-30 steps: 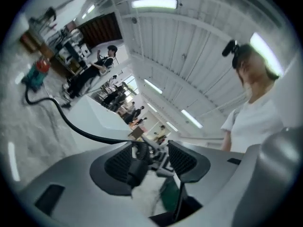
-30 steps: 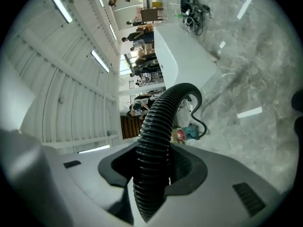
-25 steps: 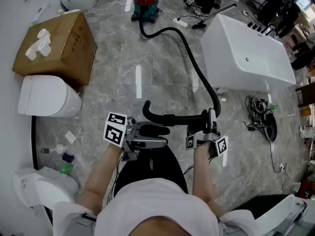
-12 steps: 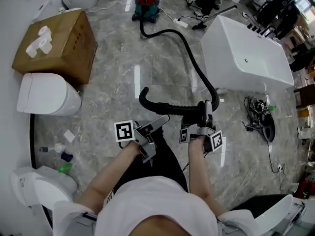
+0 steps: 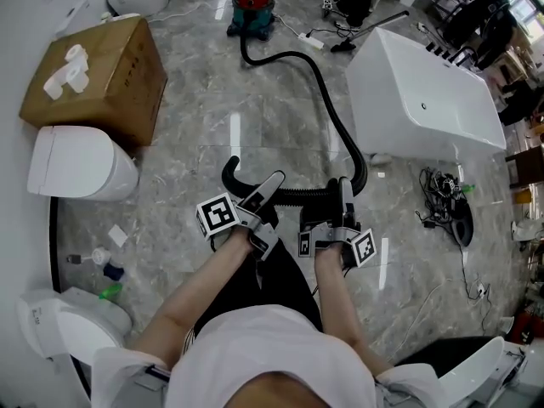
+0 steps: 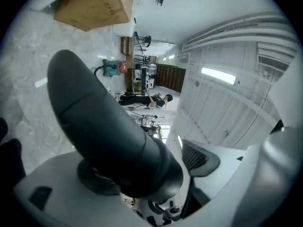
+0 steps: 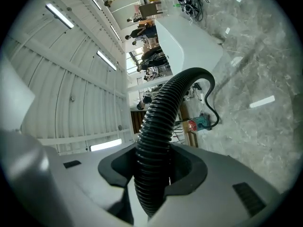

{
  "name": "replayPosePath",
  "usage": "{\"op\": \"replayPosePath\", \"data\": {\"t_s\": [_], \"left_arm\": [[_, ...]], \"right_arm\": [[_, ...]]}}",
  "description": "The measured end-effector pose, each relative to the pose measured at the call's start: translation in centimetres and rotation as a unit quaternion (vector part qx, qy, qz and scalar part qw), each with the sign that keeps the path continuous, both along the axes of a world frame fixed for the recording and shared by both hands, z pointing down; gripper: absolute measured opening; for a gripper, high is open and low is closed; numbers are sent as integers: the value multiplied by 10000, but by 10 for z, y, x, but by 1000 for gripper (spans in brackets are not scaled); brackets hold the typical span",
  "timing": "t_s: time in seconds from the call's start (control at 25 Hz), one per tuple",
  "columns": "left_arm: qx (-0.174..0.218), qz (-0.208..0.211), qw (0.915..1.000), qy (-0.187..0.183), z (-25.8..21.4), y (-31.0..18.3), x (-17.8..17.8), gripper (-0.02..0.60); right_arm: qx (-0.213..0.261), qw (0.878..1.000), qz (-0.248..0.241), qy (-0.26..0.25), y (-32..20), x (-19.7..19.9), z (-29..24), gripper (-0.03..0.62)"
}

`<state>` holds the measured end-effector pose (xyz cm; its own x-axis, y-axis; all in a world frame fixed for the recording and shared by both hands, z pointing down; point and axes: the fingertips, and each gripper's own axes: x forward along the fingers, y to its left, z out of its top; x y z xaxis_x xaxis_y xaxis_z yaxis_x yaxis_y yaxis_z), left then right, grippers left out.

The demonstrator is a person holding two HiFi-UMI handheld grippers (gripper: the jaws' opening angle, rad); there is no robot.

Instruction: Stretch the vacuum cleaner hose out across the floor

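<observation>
Clamping hose (image 7: 158, 126), right gripper (image 5: 344, 190), left gripper (image 5: 269, 194) just opening around cuff (image 6: 104, 126), partly hiding it

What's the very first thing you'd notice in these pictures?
The long black ribbed vacuum hose snakes across the grey marble floor from the red-and-teal vacuum cleaner at the far end to the right gripper, which is clamped on it. Beside it on the right stands a white bathtub, and a brown cardboard box sits on the left.
</observation>
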<state>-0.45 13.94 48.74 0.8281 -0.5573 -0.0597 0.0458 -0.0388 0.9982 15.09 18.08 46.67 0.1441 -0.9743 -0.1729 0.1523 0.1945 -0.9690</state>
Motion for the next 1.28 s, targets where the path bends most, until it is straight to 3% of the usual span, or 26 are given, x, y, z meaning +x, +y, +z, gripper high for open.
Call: {"op": "replayPosePath", "data": {"t_s": [0.08, 0.12, 0.24, 0.36, 0.52, 0.64, 0.84, 1.04, 1.28], "left_arm": [[116, -137, 9998, -126, -5, -10, -7, 308], [251, -164, 9994, -180, -9, -14, -9, 296], [957, -101, 9943, -460, -25, -24, -10, 279], [1713, 102, 9825, -720, -42, -24, -8, 276], [2303, 429, 9680, -898, -49, -21, -6, 273], [2722, 587, 9545, -1069, -56, -21, -2, 268], [3006, 671, 9458, -1028, -65, -18, 6, 261], [2944, 219, 9530, -687, -78, -25, 12, 252], [3405, 25, 9317, -1266, -90, -29, 21, 230]], "right_arm": [[-35, 9999, -109, -105, 2, -8, 5, 170], [-51, 9997, -154, -201, 2, -11, 8, 170], [-100, 9981, -279, -540, 4, -16, 24, 172], [-161, 9951, -573, -795, 4, -27, 38, 172], [-272, 9840, -1198, -1289, 5, -52, 59, 181], [-599, 9694, -1868, -1478, 11, -82, 77, 231], [-636, 9406, -2719, -1930, 24, -116, 85, 289], [-365, 9230, -2883, -2522, 26, -126, 79, 293], [-450, 9019, -3731, -2131, 61, -142, 74, 293]]}}
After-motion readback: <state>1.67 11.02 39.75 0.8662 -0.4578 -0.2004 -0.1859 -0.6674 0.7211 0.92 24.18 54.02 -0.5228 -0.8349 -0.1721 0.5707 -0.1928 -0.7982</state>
